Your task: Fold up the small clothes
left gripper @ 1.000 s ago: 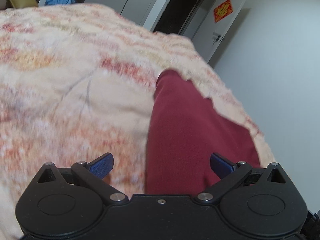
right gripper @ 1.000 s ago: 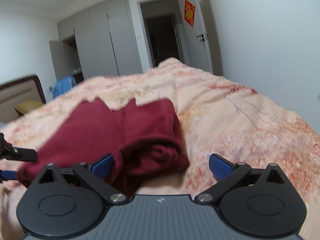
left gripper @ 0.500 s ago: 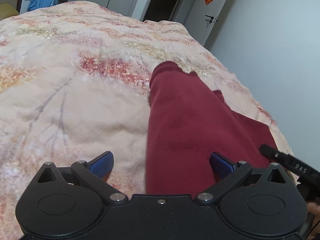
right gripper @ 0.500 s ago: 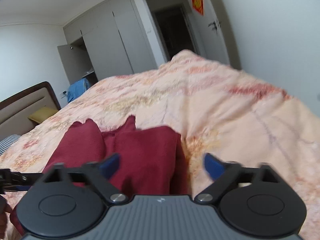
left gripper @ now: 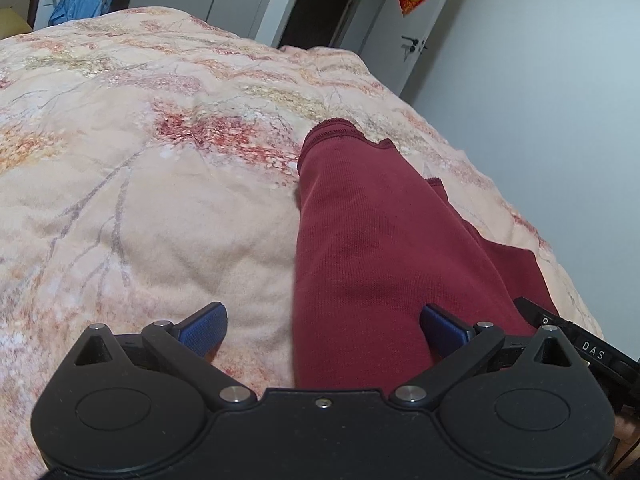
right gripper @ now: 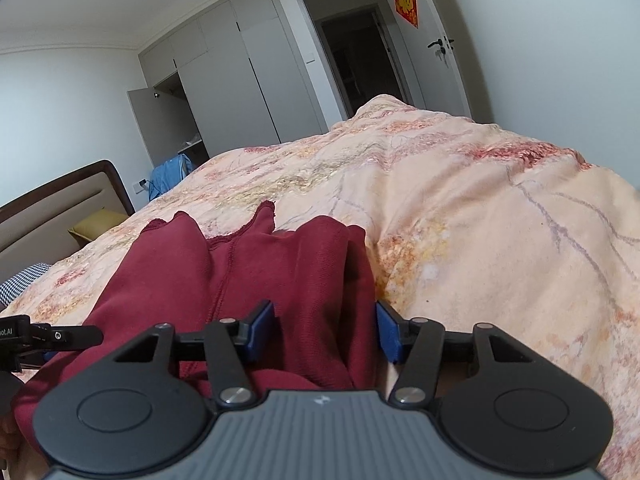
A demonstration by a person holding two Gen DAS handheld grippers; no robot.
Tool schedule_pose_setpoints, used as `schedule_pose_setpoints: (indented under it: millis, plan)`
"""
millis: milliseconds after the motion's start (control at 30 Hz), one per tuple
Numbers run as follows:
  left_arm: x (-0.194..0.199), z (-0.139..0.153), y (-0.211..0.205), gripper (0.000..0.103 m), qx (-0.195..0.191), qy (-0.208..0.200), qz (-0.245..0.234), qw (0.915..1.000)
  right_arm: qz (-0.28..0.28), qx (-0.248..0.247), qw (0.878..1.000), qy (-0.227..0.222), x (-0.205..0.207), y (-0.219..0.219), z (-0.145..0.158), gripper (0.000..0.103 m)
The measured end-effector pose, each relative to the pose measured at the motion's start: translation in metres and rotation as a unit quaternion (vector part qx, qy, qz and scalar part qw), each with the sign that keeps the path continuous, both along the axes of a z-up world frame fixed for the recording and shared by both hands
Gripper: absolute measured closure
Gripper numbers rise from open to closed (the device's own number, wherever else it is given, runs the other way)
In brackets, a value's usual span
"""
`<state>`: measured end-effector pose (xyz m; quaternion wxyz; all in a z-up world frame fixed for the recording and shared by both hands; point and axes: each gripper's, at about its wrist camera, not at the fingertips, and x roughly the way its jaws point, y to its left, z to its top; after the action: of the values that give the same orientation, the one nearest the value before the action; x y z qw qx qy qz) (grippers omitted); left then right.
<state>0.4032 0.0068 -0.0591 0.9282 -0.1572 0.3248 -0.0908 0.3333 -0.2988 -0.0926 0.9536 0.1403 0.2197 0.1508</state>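
A dark red garment [left gripper: 380,232] lies partly folded on the peach flowered duvet [left gripper: 140,200]. My left gripper [left gripper: 322,316] stands wide open just above the garment's near left edge, one blue pad over the duvet and one over the cloth. In the right wrist view the garment [right gripper: 248,272] bunches into a thick fold at its right side. My right gripper [right gripper: 325,330] straddles that fold with its jaws closing; the cloth fills the gap between the pads. Each gripper's tip shows at the edge of the other's view.
The duvet [right gripper: 480,220] covers the whole bed and drops off at the right towards a white wall. A headboard [right gripper: 60,200] and a yellow pillow [right gripper: 96,226] are at the far left. Blue cloth [right gripper: 172,176] hangs by the open wardrobe.
Both grippers came in lower and closer over the garment. The right gripper's jaws narrowed from wide open to around the garment's right fold. The left jaws stayed wide.
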Motion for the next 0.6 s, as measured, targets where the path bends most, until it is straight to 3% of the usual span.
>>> schedule_pose_setpoints:
  millis: [300, 433, 600]
  plan:
    - [0.021, 0.01, -0.004, 0.0, 0.046, 0.04, -0.046, 0.997, 0.0, -0.002, 1.0, -0.002, 0.0, 0.0, -0.001, 0.044]
    - [0.023, 0.011, -0.006, 0.0, 0.056, 0.046, -0.05, 0.9961, 0.006, -0.009, 1.0, -0.012, -0.005, 0.003, 0.0, 0.059]
    - [0.025, 0.013, -0.01, 0.0, 0.062, 0.047, -0.051, 0.9956, 0.007, -0.013, 1.0, -0.018, -0.008, 0.005, 0.0, 0.067]
